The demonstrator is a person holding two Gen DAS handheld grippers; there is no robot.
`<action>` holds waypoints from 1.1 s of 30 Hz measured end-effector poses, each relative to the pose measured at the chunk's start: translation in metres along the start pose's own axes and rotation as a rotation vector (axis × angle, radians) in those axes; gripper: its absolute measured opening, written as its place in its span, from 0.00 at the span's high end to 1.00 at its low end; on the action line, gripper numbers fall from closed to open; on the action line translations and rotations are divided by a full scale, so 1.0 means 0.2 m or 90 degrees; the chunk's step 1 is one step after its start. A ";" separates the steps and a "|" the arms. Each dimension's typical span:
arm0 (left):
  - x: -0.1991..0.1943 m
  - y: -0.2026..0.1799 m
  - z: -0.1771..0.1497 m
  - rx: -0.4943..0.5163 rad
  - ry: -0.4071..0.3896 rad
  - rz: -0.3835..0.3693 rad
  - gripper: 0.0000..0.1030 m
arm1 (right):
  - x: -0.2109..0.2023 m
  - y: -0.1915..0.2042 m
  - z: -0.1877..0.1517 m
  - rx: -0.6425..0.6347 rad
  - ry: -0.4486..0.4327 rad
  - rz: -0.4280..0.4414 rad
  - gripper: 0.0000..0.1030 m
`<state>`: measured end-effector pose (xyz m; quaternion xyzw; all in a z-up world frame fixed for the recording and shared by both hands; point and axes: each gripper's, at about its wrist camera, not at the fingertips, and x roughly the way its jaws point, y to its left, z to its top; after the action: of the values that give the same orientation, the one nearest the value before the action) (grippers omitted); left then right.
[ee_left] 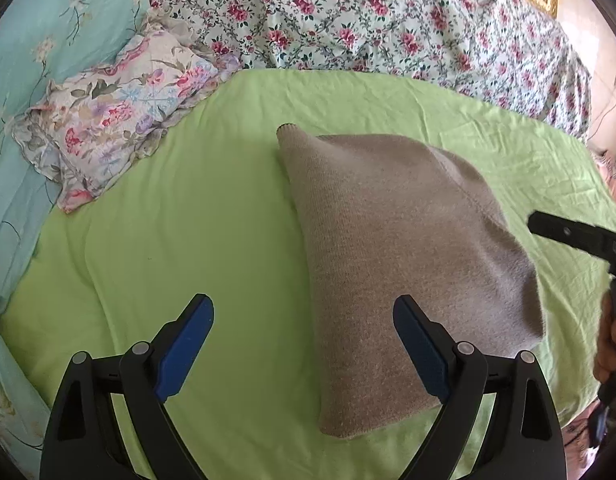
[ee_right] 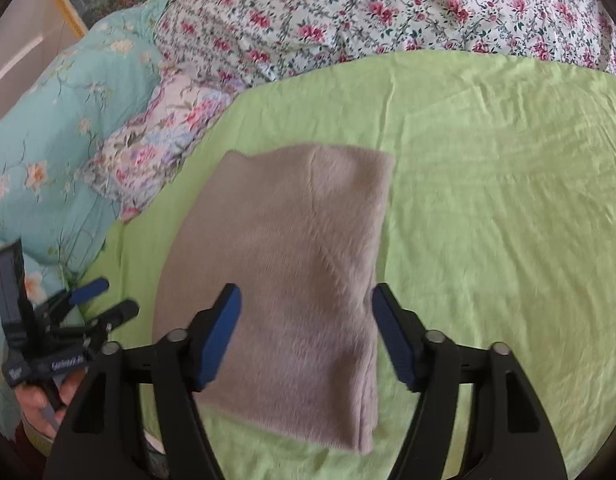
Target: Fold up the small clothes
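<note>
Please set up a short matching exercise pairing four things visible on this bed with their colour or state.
Column one:
1. folded knit garment
2. sheet
3. left hand-held gripper
4. ruffled pillow

Column two:
a. light green, wrinkled
b. pastel floral print
c. beige-grey, lying flat
d. open, holding nothing

Pairs: 1-c, 2-a, 3-d, 4-b
</note>
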<state>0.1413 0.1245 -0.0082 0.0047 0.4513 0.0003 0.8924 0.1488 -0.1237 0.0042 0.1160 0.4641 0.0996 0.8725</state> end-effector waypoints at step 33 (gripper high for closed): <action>-0.18 -0.03 -0.17 0.068 -0.020 0.105 0.01 | -0.17 0.21 -0.32 -0.131 0.041 -0.059 0.04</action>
<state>0.0925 0.1194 0.0016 0.0893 0.4344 0.0493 0.8949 0.0745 -0.0862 0.0087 0.0008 0.4838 0.1102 0.8682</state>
